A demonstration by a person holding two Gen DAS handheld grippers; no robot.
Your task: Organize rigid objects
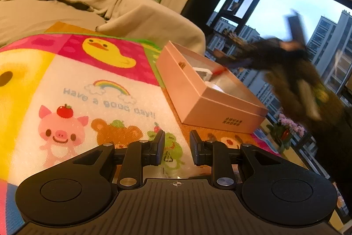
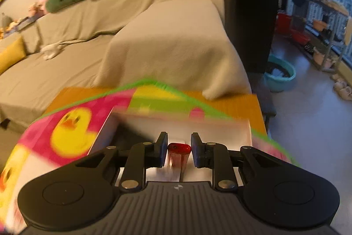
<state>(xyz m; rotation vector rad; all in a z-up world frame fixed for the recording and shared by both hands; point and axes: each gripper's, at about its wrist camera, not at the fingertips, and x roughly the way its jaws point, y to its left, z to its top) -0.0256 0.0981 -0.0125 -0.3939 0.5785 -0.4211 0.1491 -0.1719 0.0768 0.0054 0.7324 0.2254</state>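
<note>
The right gripper is closed on a small red object, translucent, with a darker red rounded top; it is pinched between the two pads. Just behind and under the object, the pale inside of the pink box is seen, blurred. In the left wrist view the same red object is seen as a red streak over the open box, at the end of a blurred dark sleeve; whether the object touches the box contents cannot be told. White items lie inside the box.

The left gripper is held narrow, with nothing seen between the pads; it hangs over a cartoon mat printed with a duck, a pig and a rainbow. The mat is spread on a wooden table, and the box sits at the mat's right edge. A sofa draped in beige cloth stands behind the table. A window with tower blocks outside is seen at right, and a teal basin sits on the floor.
</note>
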